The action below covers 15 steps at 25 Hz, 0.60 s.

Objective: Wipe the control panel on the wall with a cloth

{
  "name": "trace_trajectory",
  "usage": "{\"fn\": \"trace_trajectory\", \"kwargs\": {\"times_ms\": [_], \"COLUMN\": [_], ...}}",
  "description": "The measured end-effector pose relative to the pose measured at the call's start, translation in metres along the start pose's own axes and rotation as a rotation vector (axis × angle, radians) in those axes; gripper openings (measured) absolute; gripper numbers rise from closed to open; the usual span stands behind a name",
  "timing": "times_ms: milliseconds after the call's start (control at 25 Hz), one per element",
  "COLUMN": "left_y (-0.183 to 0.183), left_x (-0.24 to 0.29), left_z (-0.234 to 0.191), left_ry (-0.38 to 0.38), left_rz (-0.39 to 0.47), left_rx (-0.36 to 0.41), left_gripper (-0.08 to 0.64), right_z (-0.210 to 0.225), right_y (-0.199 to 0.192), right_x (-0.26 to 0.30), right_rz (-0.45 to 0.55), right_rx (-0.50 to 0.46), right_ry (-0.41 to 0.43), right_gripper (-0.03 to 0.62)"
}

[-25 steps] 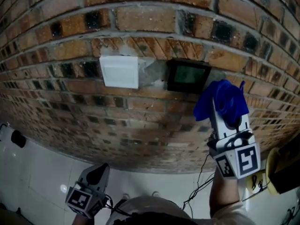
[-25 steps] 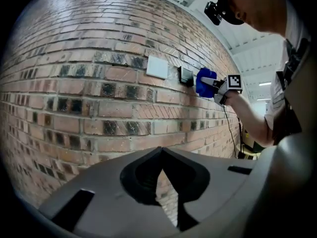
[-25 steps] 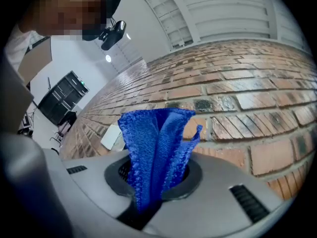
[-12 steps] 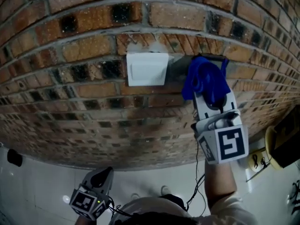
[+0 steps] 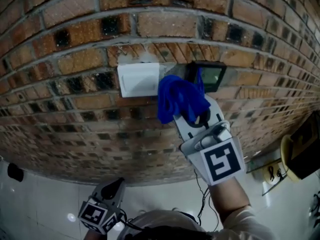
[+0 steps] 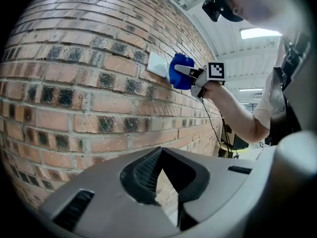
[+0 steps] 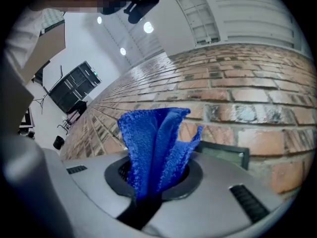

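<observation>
The control panel, a dark frame round a greenish screen, is set in the brick wall beside a white switch plate. My right gripper is shut on a bunched blue cloth, which lies against the wall between the plate and the panel and covers the panel's left edge. In the right gripper view the cloth stands up from the jaws with the panel just behind it. My left gripper hangs low, shut and empty. From the left gripper view, the cloth touches the white plate.
A yellow object and a dark box sit at the right edge, with cables below them. White floor runs along the foot of the wall, and a small dark thing lies on it at the left.
The right gripper has carried the cloth leftward: from below-right of the panel, over the panel, to its left edge. The screen shows again. The left gripper has barely moved.
</observation>
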<state>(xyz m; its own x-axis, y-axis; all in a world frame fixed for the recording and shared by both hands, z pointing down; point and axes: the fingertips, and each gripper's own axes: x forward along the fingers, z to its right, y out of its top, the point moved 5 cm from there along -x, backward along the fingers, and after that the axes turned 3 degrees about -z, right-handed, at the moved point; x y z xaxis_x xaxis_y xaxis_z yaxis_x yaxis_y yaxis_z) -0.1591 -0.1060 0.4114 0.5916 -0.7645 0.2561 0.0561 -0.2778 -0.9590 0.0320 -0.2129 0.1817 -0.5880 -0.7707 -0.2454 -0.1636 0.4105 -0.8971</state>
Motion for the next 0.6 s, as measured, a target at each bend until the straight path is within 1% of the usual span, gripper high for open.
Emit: {"fn": "trace_trajectory", "kwargs": {"times_ms": [80,160,240,320,440,520,600], "left_y": [0.006,0.008,0.008,0.008,0.008,0.008,0.008], "left_x": [0.007,0.012,0.017,0.021,0.024,0.024,0.024], "left_z": [0.006,0.009,0.014,0.019,0.025,0.026,0.026], "left_ry": [0.004,0.016,0.025,0.024,0.025,0.028,0.028], "left_rz": [0.008,0.009,0.007,0.005,-0.003,-0.007,-0.011], "left_rx": [0.011,0.016,0.003,0.004,0.020,0.018,0.021], "left_gripper": [0.002,0.002,0.000,0.001,0.001,0.002,0.002], "right_z": [0.025,0.055,0.085,0.111,0.132,0.131,0.122], "right_y": [0.005,0.006,0.007,0.002,-0.007,-0.006,-0.004], "right_x": [-0.028,-0.052,-0.069,-0.077,-0.077,-0.071,-0.061], "right_rz": [0.003,0.009,0.027,0.024,-0.003,-0.004,0.003], "right_rx": [0.005,-0.014,-0.054,-0.064,-0.059,-0.077,-0.097], "right_ry": [-0.046,-0.105,-0.170,-0.220,-0.255,-0.256,-0.236], "right_gripper": [0.089,0.089,0.089,0.089,0.089,0.089,0.089]}}
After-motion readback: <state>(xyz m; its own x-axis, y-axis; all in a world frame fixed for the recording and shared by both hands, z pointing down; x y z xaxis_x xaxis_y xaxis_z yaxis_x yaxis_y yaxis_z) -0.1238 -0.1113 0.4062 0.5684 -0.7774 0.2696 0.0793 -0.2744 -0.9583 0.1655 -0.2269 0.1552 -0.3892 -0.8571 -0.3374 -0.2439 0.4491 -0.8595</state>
